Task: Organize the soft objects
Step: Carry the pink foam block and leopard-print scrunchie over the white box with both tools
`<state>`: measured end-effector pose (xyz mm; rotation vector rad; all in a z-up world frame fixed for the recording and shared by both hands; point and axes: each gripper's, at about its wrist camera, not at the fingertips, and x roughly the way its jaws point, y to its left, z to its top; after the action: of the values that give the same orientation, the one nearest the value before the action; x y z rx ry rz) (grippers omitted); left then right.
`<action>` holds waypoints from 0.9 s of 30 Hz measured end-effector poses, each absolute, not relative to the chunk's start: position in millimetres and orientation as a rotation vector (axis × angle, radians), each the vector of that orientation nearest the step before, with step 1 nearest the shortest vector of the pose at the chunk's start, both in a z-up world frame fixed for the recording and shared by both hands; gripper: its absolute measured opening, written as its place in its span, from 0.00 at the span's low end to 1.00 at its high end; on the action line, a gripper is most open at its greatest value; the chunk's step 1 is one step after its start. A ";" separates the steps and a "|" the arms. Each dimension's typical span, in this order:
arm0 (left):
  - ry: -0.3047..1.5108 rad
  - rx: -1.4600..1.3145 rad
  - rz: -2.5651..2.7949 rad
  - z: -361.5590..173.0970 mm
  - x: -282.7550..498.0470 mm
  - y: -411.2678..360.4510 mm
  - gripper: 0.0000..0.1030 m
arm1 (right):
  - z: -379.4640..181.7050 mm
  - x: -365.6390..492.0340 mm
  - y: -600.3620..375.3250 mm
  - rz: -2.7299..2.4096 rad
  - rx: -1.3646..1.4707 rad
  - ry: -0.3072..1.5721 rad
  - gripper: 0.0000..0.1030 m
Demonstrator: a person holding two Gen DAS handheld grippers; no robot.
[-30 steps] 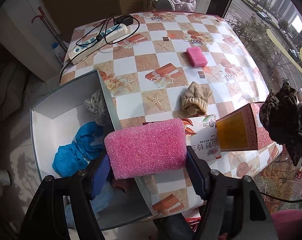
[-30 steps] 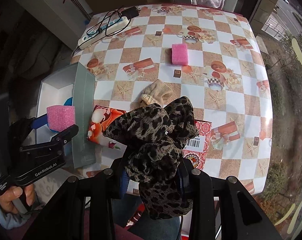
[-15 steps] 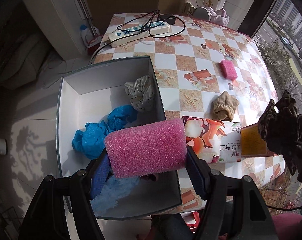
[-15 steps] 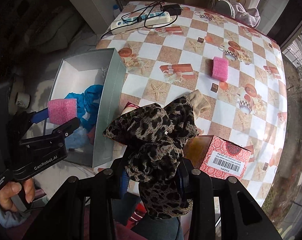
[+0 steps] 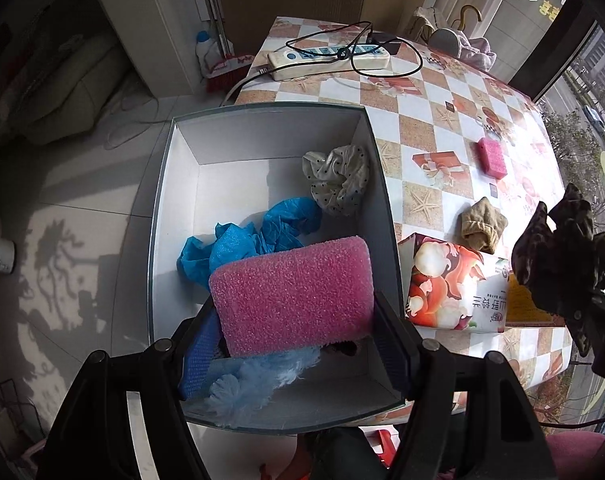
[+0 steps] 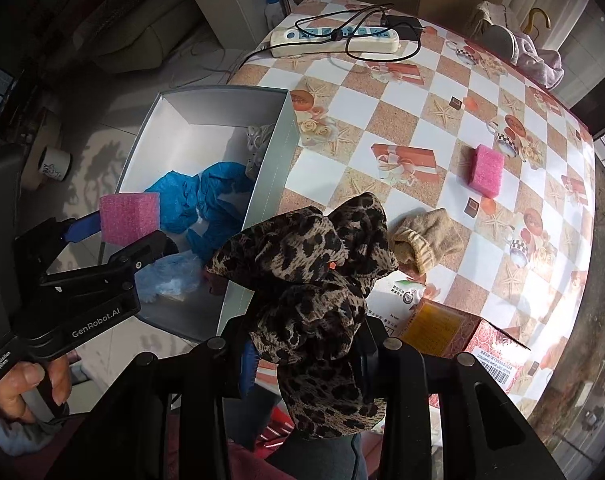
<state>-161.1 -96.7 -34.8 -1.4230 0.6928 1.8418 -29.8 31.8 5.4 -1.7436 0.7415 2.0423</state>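
Note:
My left gripper [image 5: 294, 324] is shut on a pink sponge [image 5: 292, 294] and holds it over the near part of the open grey box [image 5: 378, 184]. It also shows in the right wrist view [image 6: 120, 232], where the sponge [image 6: 129, 217] hangs above the box [image 6: 276, 168]. The box holds blue cloths [image 5: 262, 236], a dotted white scrunchie [image 5: 338, 178] and a pale blue fluffy piece [image 5: 246, 386]. My right gripper [image 6: 306, 356] is shut on a leopard-print cloth [image 6: 318, 280], above the table's near edge, right of the box. A second pink sponge [image 6: 485, 171] and a tan sock [image 6: 426, 240] lie on the table.
A checkered tablecloth [image 6: 442, 120] covers the table. A tissue pack [image 5: 454, 288] and a red-orange carton [image 6: 462, 332] lie by the near edge. A white power strip with black cable [image 6: 334, 40] sits at the far edge. A white cup [image 6: 56, 164] stands on the floor.
My left gripper has carried the pink sponge leftward, from over the table edge to over the box. My right gripper with the leopard cloth has shifted left toward the box.

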 end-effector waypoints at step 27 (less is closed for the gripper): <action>0.678 -1.510 1.888 -46.9 -191.6 -116.2 0.72 | -8.9 -89.5 8.3 2.132 -1.860 0.673 0.37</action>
<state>-191.6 -116.2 -46.9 -1.5100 0.6784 1.8879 -89.5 8.3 -8.9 -1.8604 0.6734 2.1323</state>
